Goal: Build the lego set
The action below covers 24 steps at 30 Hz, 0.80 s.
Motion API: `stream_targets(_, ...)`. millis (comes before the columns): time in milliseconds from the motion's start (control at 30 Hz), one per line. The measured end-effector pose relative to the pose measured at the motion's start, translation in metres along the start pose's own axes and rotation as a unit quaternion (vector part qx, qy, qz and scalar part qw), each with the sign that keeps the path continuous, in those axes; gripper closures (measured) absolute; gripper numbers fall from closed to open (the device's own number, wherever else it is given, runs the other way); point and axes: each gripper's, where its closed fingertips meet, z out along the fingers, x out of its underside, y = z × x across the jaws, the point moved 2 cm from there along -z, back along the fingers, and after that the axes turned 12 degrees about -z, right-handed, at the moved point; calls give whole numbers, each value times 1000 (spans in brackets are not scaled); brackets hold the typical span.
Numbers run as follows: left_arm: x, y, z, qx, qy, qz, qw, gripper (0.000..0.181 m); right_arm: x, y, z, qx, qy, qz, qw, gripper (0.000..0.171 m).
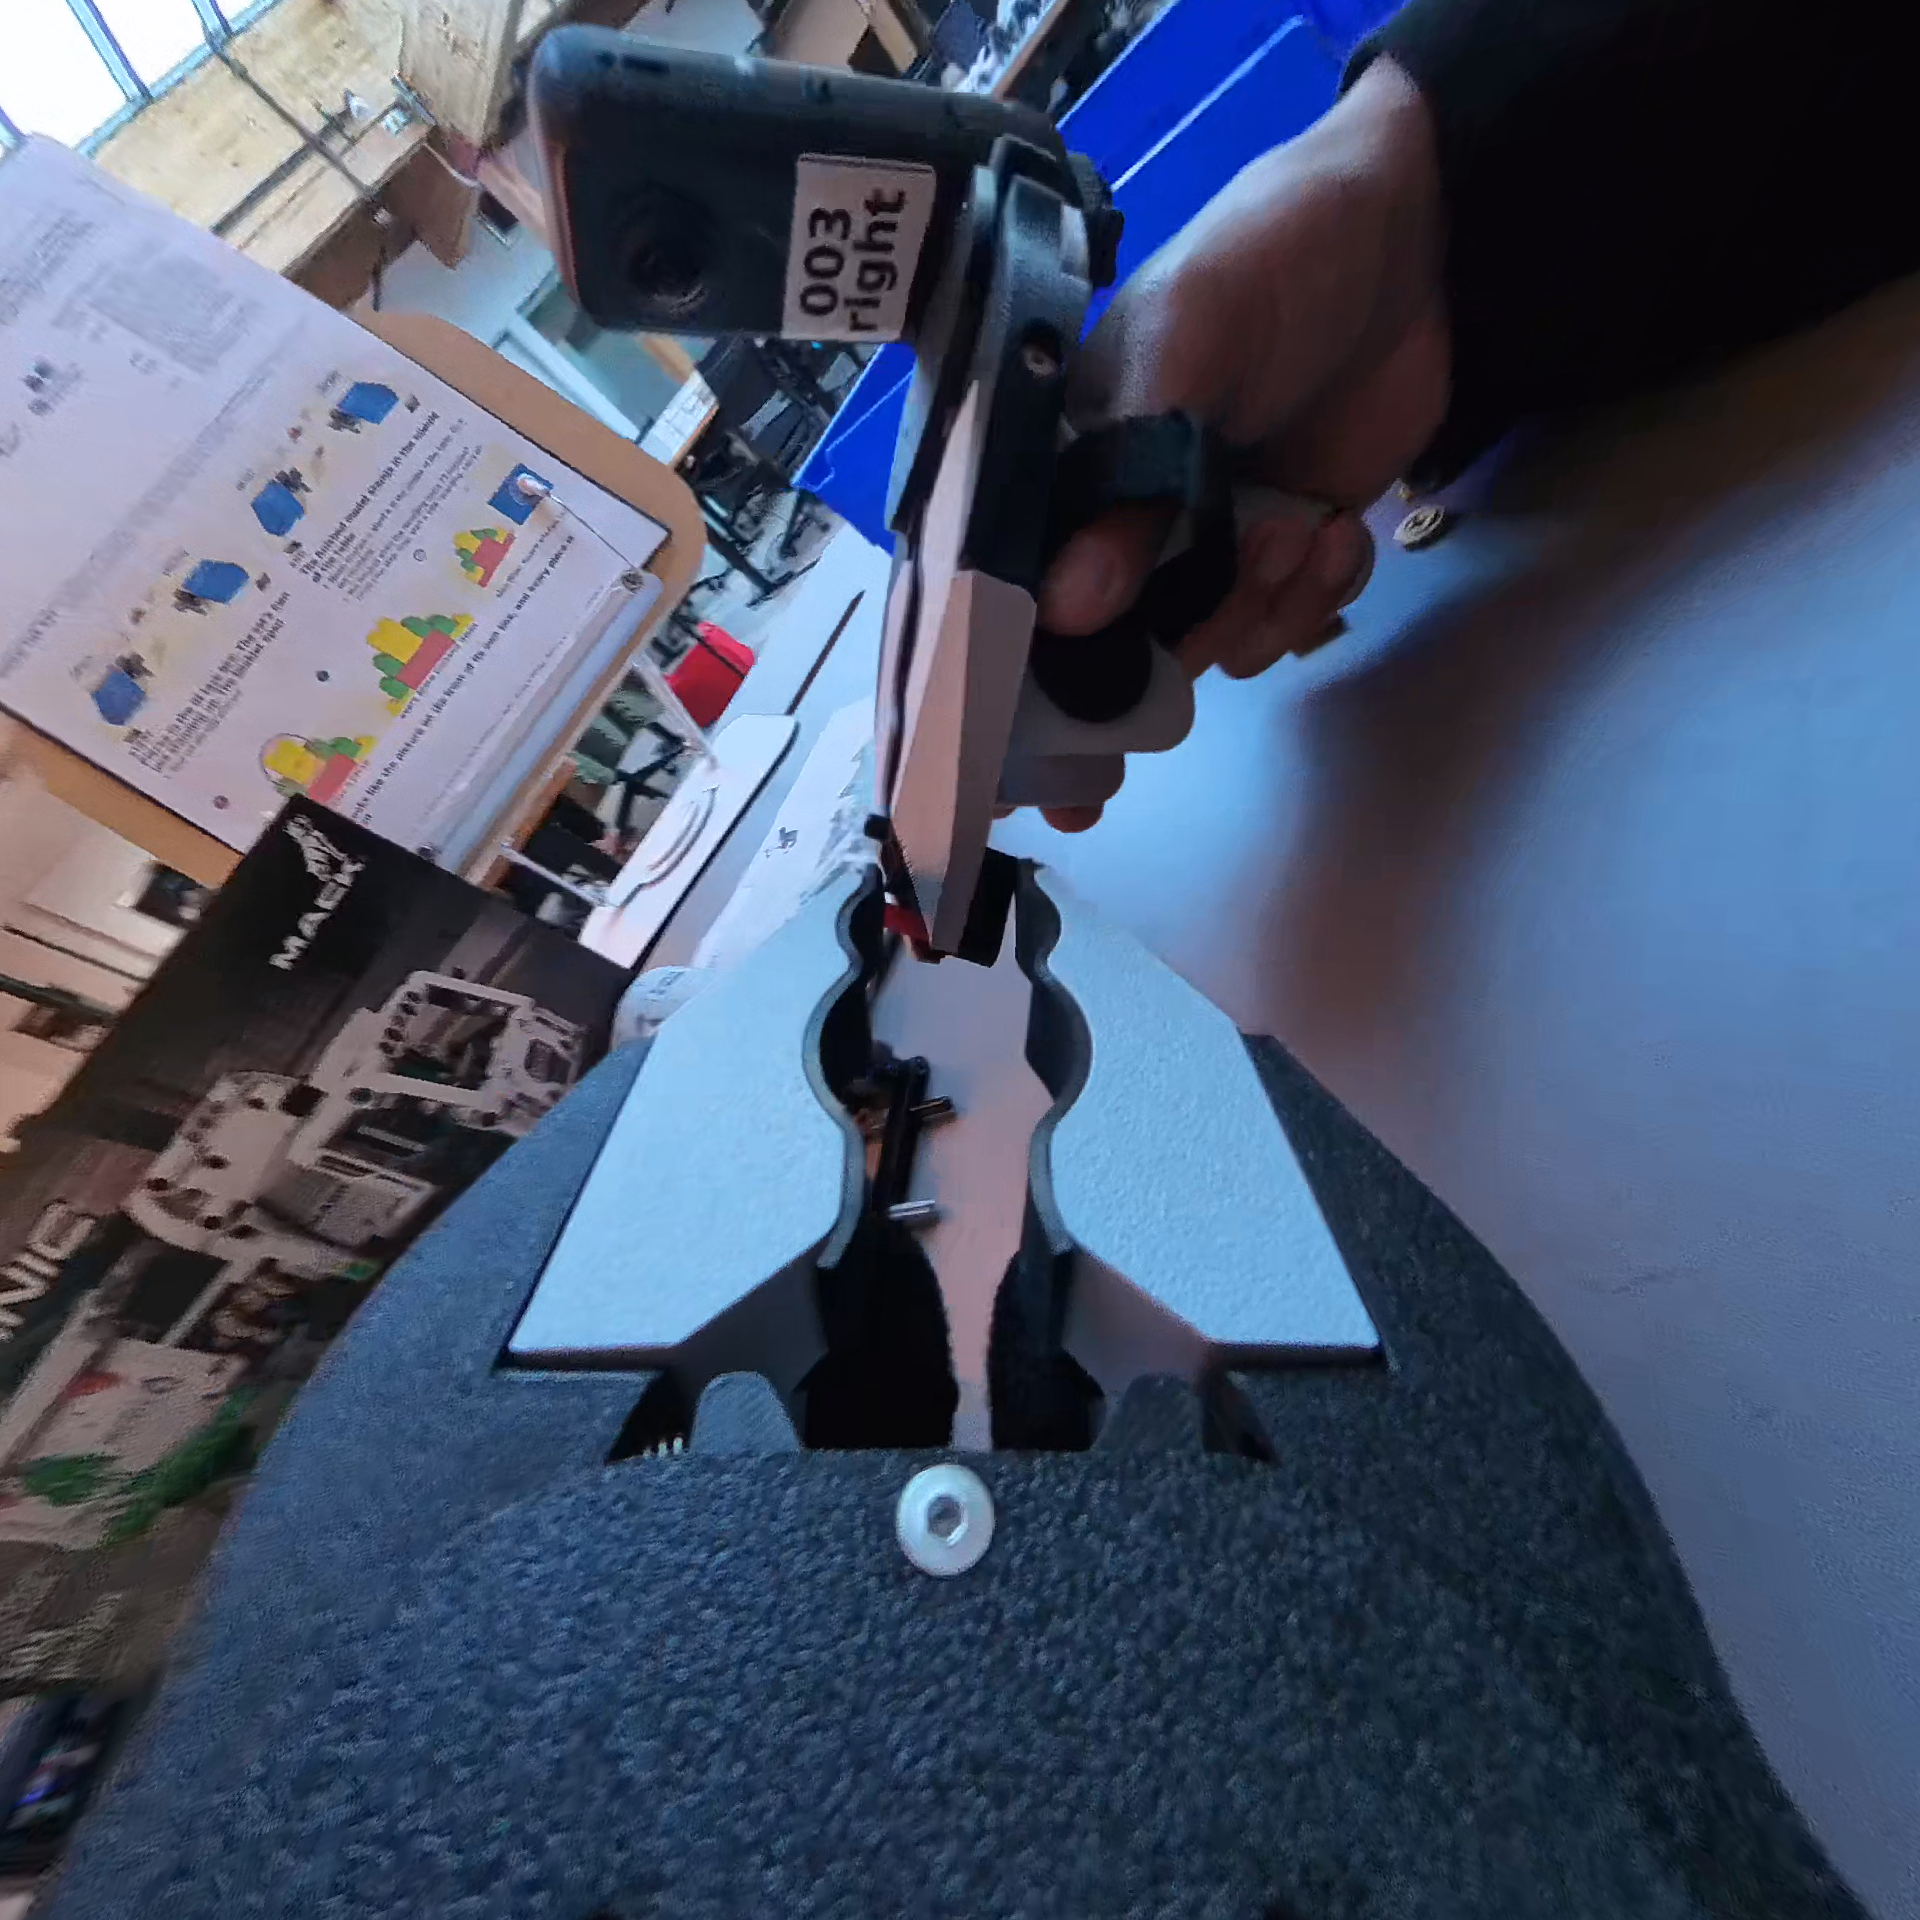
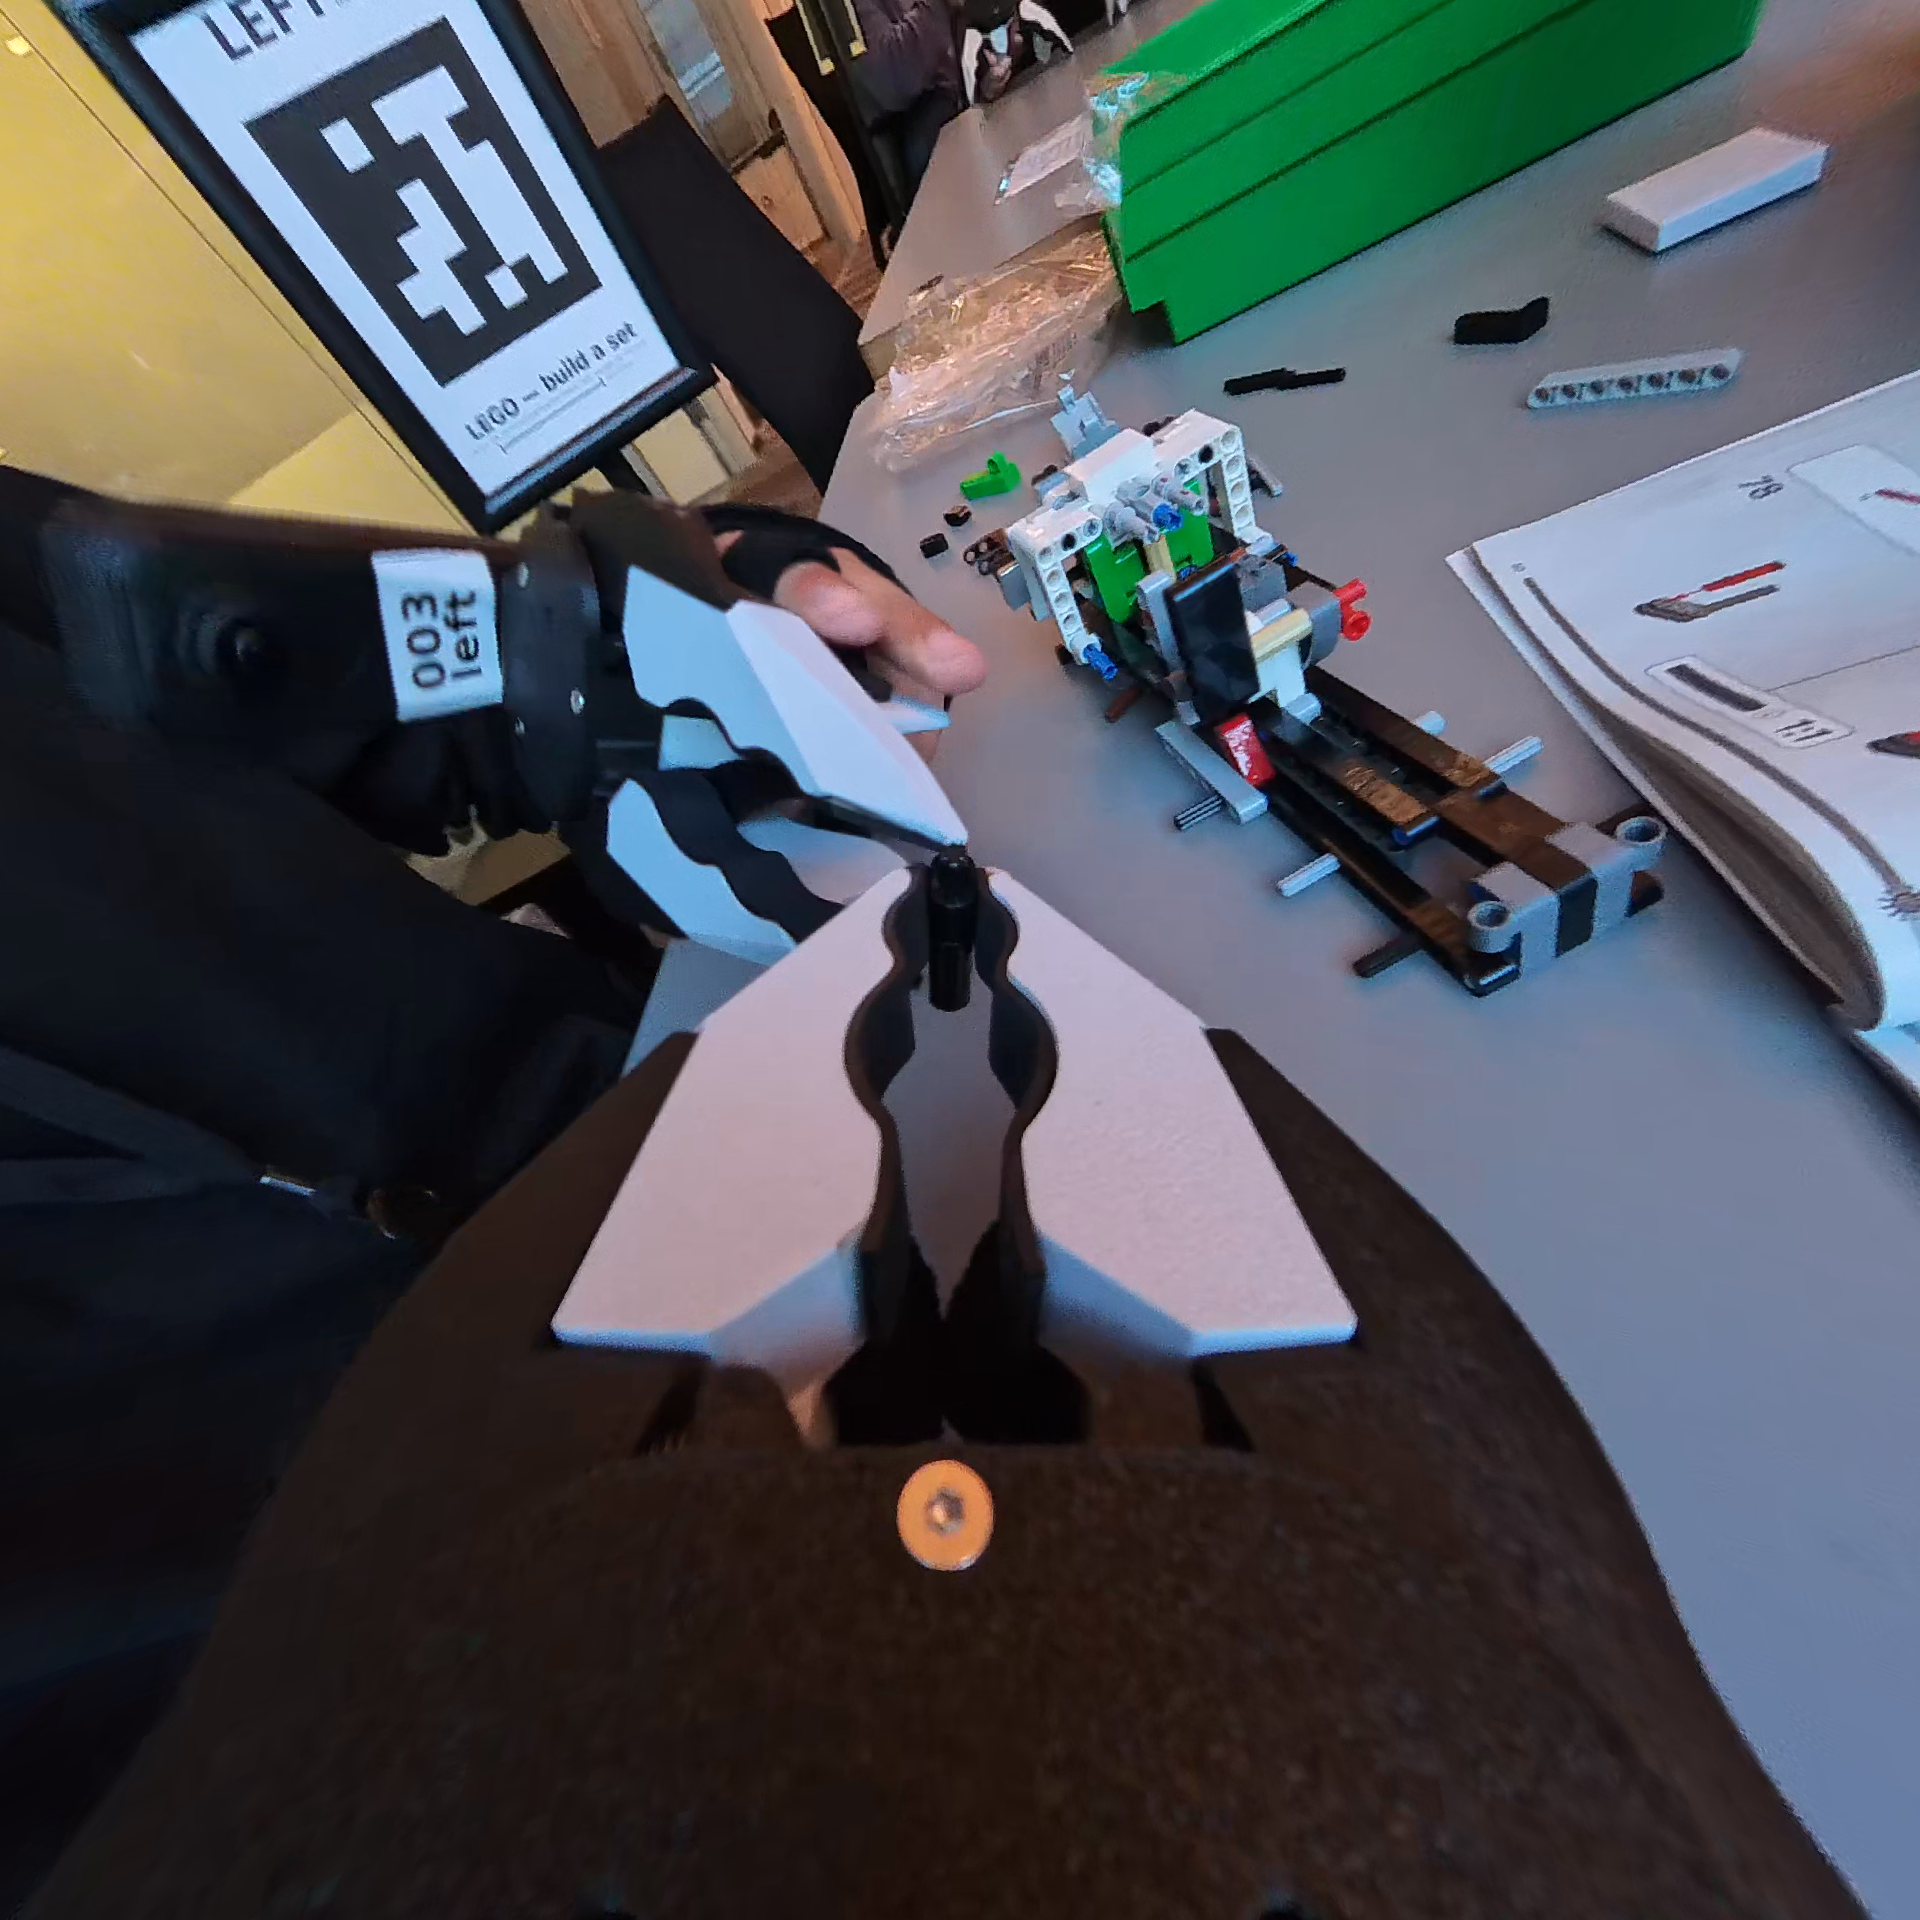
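Observation:
My right gripper (image 2: 948, 883) is shut on a short black pin (image 2: 948, 925), held upright at its fingertips. My left gripper (image 1: 945, 899) is closed on a thin black beam with grey pins (image 1: 900, 1132), which lies against its left pad. The two grippers meet tip to tip above the table's near edge. The right gripper's tip (image 1: 961, 935) reaches between the left fingers, and the left gripper (image 2: 883, 862) comes in from the left. The half-built truck chassis (image 2: 1195, 623) stands on the grey table (image 2: 1455, 1247), apart from both.
An open instruction booklet (image 2: 1714, 644) lies at the right. Green boxes (image 2: 1403, 135), plastic bags (image 2: 997, 332), a grey beam (image 2: 1631, 379), black parts (image 2: 1283, 379), a white block (image 2: 1714, 187) and a green piece (image 2: 987, 480) lie beyond. The set's box (image 1: 260, 1143) and a guide sheet (image 1: 260, 520) stand at the left. My two grippers' fingertips are within a few centimetres of each other.

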Motion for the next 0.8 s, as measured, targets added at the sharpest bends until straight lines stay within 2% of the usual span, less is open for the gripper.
stream_targets(100, 0, 8, -1, 17, -6, -72, 997, 154, -1, -2, -1, 15, 3, -17, 1000, 165)
stream_targets(167, 1, 15, -2, 33, -14, -133, 991, 146, -2, -4, -3, 25, 2, -22, 999, 165)
stream_targets(233, -1, 23, -6, 46, -31, -183, 981, 147, -3, -6, -5, 32, 0, -25, 999, 165)
stream_targets(433, -6, 24, -10, 105, -63, -276, 953, 151, -12, -7, -10, 54, -15, -50, 997, 165)
stream_targets(633, -7, 15, -7, 185, -66, -364, 911, 151, -30, -1, -14, 72, -67, -108, 989, 165)
stream_targets(733, -9, 11, -7, 212, -68, -385, 896, 159, -27, 5, -7, 64, -59, -121, 989, 165)
stream_targets(800, -6, 13, -7, 207, -61, -386, 897, 168, -26, 7, -4, 60, -56, -126, 989, 165)
